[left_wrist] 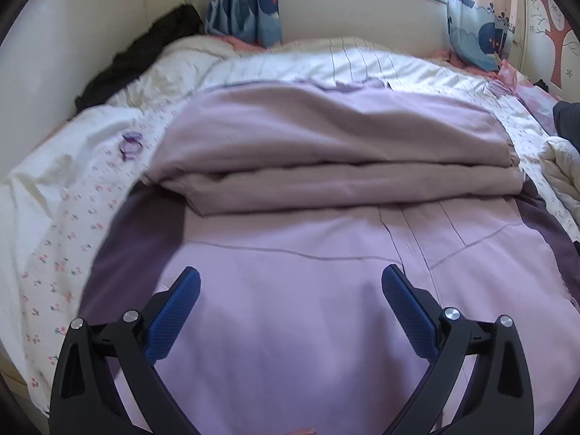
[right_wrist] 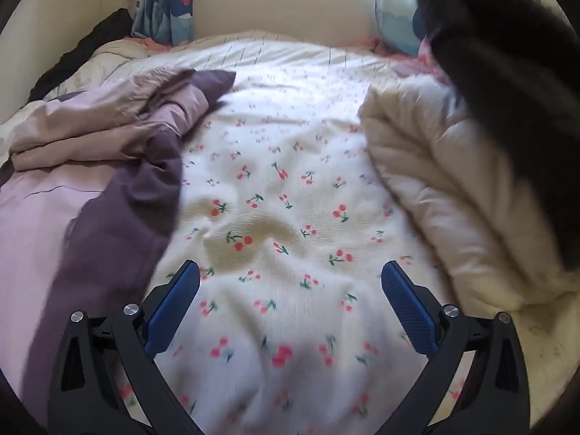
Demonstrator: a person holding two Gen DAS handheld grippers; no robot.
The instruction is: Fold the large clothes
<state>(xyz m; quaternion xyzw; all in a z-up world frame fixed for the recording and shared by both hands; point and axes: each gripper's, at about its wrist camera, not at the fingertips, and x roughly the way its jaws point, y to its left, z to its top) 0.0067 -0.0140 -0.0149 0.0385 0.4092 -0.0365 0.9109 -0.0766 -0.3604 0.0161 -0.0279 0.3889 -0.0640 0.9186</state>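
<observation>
A large lilac garment (left_wrist: 308, 290) with dark purple side panels lies spread on the bed, its far part folded back toward me in a thick roll (left_wrist: 344, 166). My left gripper (left_wrist: 290, 282) is open and empty just above its flat near part. The same garment shows at the left of the right wrist view (right_wrist: 90, 181), rumpled. My right gripper (right_wrist: 290, 279) is open and empty over the cherry-print bedsheet (right_wrist: 290, 199), to the right of the garment.
A cream quilted coat (right_wrist: 453, 188) lies at the right of the bed, with a dark furry thing (right_wrist: 507, 72) blurred above it. A black garment (left_wrist: 145, 47) lies by the left wall. A small purple hair tie (left_wrist: 131, 145) rests on the sheet. Curtains (left_wrist: 246, 0) and a window are behind the bed.
</observation>
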